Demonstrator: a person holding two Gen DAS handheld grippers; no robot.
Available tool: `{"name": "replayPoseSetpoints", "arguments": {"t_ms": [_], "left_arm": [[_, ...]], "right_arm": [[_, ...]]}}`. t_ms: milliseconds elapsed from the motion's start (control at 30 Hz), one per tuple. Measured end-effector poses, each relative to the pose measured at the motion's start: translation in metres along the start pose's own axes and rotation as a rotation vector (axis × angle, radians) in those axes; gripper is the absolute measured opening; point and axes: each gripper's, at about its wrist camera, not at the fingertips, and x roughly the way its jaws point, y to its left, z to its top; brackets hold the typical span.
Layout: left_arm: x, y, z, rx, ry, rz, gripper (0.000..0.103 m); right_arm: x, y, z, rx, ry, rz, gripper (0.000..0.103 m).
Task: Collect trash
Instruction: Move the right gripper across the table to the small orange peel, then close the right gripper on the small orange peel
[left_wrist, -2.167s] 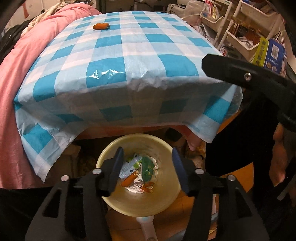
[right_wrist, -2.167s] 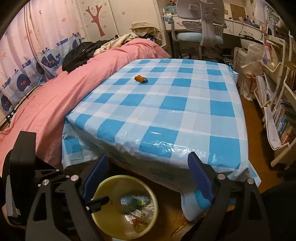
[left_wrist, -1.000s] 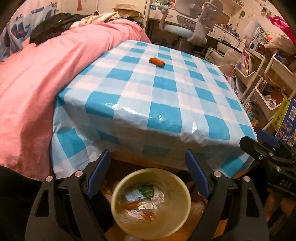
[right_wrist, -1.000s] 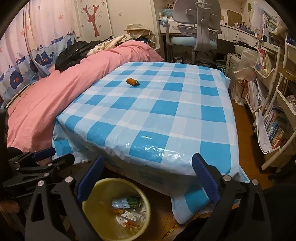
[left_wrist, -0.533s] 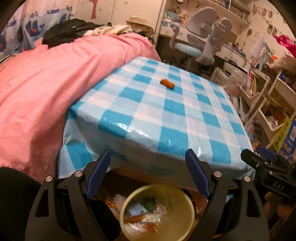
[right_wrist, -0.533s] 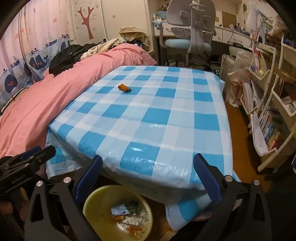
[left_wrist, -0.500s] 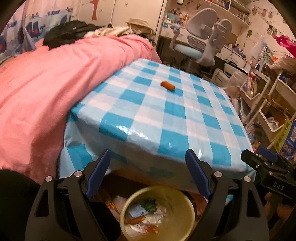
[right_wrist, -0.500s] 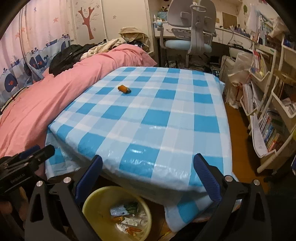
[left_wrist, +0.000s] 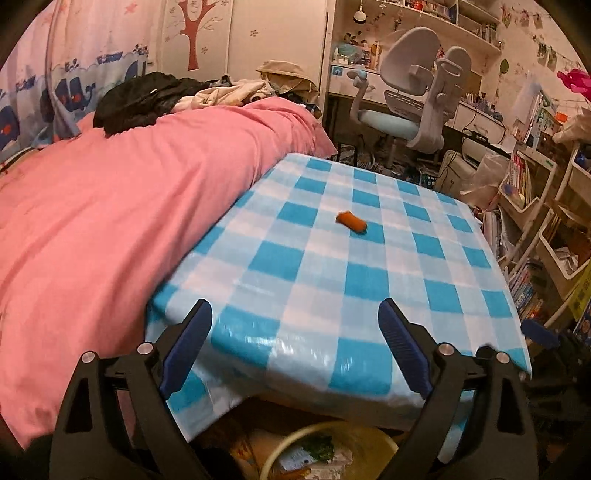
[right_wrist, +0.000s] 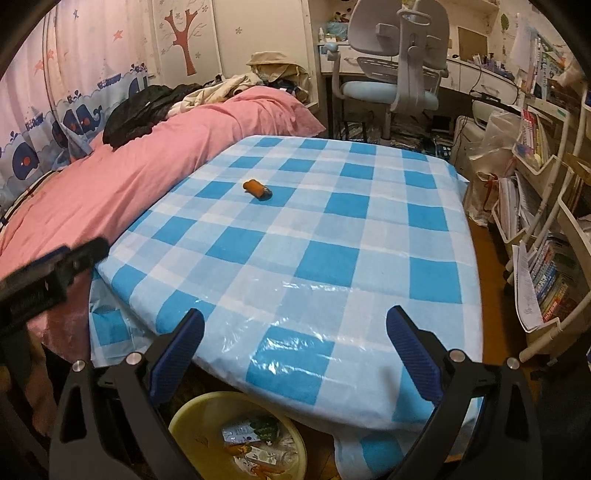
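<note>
Small orange wrapper (left_wrist: 351, 221), roll-shaped with a dark end, lies alone on the glossy blue-white checked tablecloth (left_wrist: 332, 280), far half, well apart from both tools. Left gripper (left_wrist: 295, 343) jaws wide apart, empty; right gripper (right_wrist: 295, 350) same. Yellow round bin (right_wrist: 192, 424) with crumpled wrappers sits on the floor under the near table edge; right view shows most of it, left view only its rim. Pink quilt (left_wrist: 110, 221) beside the table.

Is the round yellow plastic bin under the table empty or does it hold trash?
It holds trash: the round yellow plastic bin has crumpled wrappers on its bottom.
</note>
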Motion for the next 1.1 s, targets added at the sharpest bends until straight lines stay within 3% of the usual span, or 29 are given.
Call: {"name": "replayPoseSetpoints", "arguments": {"t_ms": [233,367,533,700,867,967,1100], "left_arm": [[0.018,0.004,0.045,0.05,-0.047,0.014,0.094],[0.028,0.019,0.061,0.011,-0.054,0.039,0.095],[0.042,0.043,0.061,-0.114,0.016,0.034,0.095],[0.047,0.054,0.058,-0.152,0.038,0.04,0.095],[0.052,0.057,0.055,-0.153,0.068,0.039,0.095],[0.054,0.057,0.054,-0.127,0.088,0.052,0.095],[0.055,0.055,0.054,-0.094,0.107,0.057,0.095]], "right_arm": [[0.021,0.005,0.015,-0.019,0.017,0.021,0.095],[0.043,0.009,0.028,-0.033,0.037,0.044,0.095],[0.073,0.021,0.052,-0.069,0.044,0.068,0.095],[0.115,0.036,0.077,-0.121,0.066,0.077,0.095],[0.153,0.051,0.099,-0.161,0.078,0.089,0.094],[0.171,0.053,0.111,-0.173,0.092,0.094,0.083],[0.187,0.055,0.124,-0.182,0.108,0.097,0.077]]}}
